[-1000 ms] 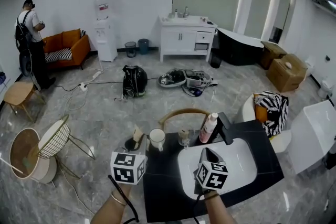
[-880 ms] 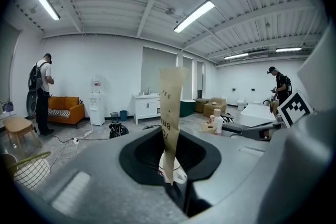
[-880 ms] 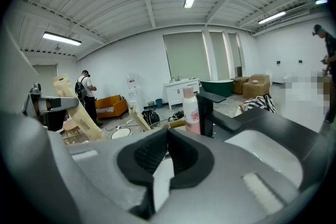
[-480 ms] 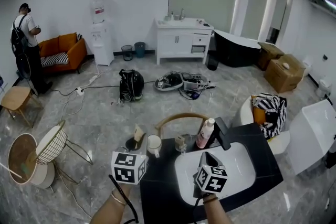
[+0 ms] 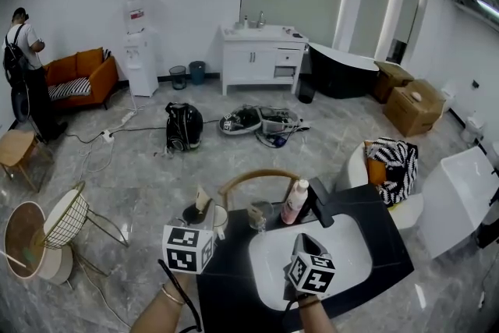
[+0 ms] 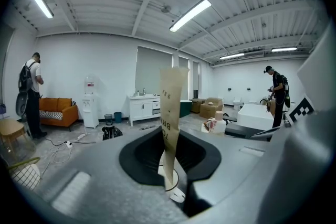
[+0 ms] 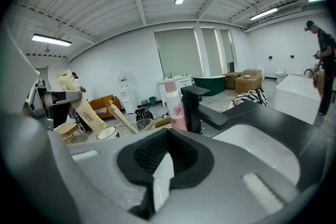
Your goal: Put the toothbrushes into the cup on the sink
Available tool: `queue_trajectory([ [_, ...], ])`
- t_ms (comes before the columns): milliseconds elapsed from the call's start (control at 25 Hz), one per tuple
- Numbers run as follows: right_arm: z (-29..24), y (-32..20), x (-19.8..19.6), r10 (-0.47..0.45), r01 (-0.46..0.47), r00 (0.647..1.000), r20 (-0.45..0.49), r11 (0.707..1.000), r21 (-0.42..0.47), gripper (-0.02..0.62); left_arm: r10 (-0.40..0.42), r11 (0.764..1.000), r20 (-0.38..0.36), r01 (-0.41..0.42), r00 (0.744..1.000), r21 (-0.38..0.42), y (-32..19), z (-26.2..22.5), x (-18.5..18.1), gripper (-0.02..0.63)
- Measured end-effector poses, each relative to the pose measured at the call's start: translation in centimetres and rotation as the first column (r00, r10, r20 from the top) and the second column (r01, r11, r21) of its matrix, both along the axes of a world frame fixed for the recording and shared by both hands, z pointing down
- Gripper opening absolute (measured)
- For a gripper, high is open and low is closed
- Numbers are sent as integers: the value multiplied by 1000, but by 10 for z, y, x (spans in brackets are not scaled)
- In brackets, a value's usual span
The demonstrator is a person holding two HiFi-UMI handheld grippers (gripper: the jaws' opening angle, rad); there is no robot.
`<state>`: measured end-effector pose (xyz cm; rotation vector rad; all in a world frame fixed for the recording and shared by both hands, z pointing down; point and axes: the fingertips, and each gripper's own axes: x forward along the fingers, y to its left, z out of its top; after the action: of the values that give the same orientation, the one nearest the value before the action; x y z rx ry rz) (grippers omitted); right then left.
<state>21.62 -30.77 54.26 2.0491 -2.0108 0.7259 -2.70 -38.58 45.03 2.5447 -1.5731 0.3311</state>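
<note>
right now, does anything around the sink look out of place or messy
Nothing spilled or broken. At the left corner of the counter a paper-wrapped toothbrush leans askew beside the white cup. Behind, a black bag, a heap of gear and a loose cable lie strewn on the floor.

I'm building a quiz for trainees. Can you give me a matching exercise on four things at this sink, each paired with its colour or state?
Things:
1. wrapped toothbrush
2. faucet
3. bottle
4. right gripper

Colour or state:
a. pink and white
b. shut, with nothing in it
c. black
d. clamped upright in the left gripper

Pairs: 1-d, 2-c, 3-a, 4-b
</note>
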Motion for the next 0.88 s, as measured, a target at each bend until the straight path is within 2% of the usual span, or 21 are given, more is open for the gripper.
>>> queue_trajectory([
  [880,24,-12,14,5,-4,1000,17,999,-44,5,-3,994,60,10,998,-113,-22,52,10,41],
])
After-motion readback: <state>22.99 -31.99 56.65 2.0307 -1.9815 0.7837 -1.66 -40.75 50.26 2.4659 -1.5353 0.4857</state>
